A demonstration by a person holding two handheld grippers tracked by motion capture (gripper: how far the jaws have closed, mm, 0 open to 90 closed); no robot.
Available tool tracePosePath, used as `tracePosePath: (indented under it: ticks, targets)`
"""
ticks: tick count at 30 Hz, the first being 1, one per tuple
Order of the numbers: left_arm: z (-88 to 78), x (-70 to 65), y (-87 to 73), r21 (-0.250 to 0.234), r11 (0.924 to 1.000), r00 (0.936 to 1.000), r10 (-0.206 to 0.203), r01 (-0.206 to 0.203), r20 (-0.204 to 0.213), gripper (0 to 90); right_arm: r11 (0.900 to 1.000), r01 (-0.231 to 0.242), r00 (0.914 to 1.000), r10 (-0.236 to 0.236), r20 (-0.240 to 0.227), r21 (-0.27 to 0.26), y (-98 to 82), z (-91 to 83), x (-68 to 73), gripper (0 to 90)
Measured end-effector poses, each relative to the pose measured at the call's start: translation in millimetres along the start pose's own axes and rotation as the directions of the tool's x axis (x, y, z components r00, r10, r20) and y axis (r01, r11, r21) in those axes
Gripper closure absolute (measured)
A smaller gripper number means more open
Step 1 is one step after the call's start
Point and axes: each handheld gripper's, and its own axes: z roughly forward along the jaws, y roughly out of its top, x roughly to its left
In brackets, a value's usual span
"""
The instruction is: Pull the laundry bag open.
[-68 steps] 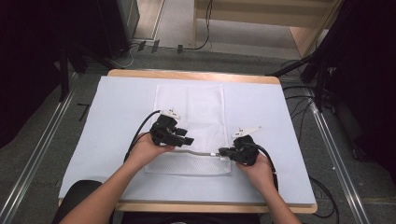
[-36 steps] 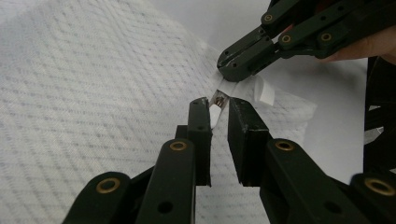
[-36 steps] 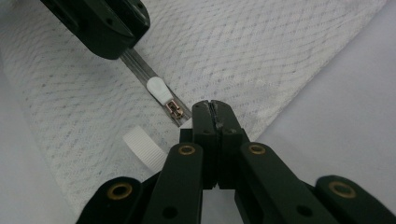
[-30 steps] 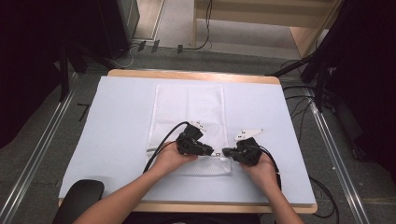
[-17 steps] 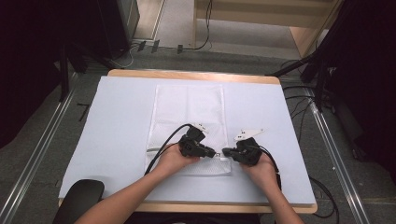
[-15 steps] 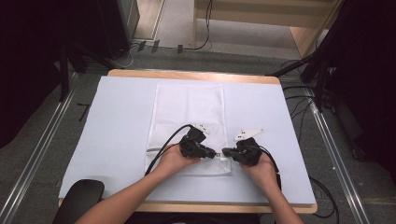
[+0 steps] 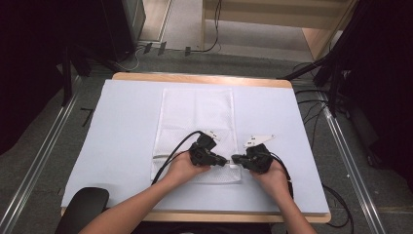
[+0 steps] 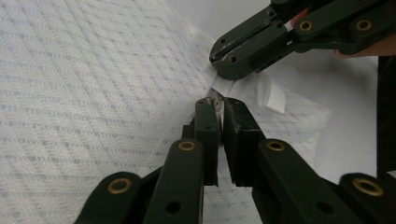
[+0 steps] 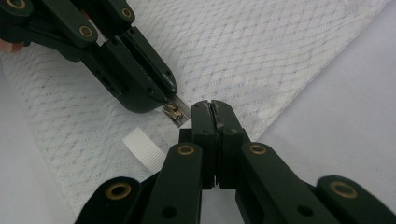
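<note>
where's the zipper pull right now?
Right gripper view: zipper pull sits at the tips of the left gripper, beside the right gripper, on the mesh bag.

The worktop [image 7: 122,141] lies open on its left and right thirds, bare pale cover with room for a hand to pass on either side of the white mesh bag [image 7: 197,117]. The far half of the bag is flat and unoccupied. At the bag's near edge the left gripper [image 7: 225,160] and right gripper [image 7: 234,158] meet tip to tip, leaving almost no gap between them. A black cable [image 7: 170,158] loops across the bag from the left gripper toward the near edge. A dark round object [image 7: 83,207] sits at the near left corner.
</note>
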Motion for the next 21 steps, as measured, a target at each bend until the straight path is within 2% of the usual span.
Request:
tracePosePath:
  ticks: [3,5,13,16,19,21]
  targets:
    - [1.0,-0.9,-0.3,-0.007,1.0,1.0,0.0,0.0,0.002,83.5,1.0,0.002,1.0,-0.002,0.003,0.002,0.2,0.0,0.3,90.0]
    - [1.2,-1.4,-0.5,-0.009,1.0,1.0,0.001,-0.001,-0.01,86.3,1.0,0.007,1.0,-0.007,0.006,0.006,0.3,-0.2,0.9,90.0]
    - [-0.5,3.0,0.5,0.003,0.9997,0.9995,-0.024,0.024,0.021,88.0,1.0,0.014,0.9999,-0.014,0.006,0.011,0.9,-0.2,3.2,90.0]
    - [-1.2,4.0,1.1,0.014,0.9997,0.9995,-0.022,0.022,0.021,88.0,1.0,0.027,0.9996,-0.027,-0.004,0.002,-0.6,0.1,1.6,90.0]
    - [-1.4,4.3,1.5,0.018,0.9995,0.9992,-0.026,0.025,0.029,88.1,1.0,0.02,0.9998,-0.021,-0.009,-0.011,-2.6,0.0,1.2,90.0]
    - [-1.9,5.0,1.6,0.021,0.999,0.9988,-0.039,0.038,0.031,88.1,0.999,0.044,0.999,-0.044,-0.001,-0.01,-2.0,0.3,1.9,90.0]
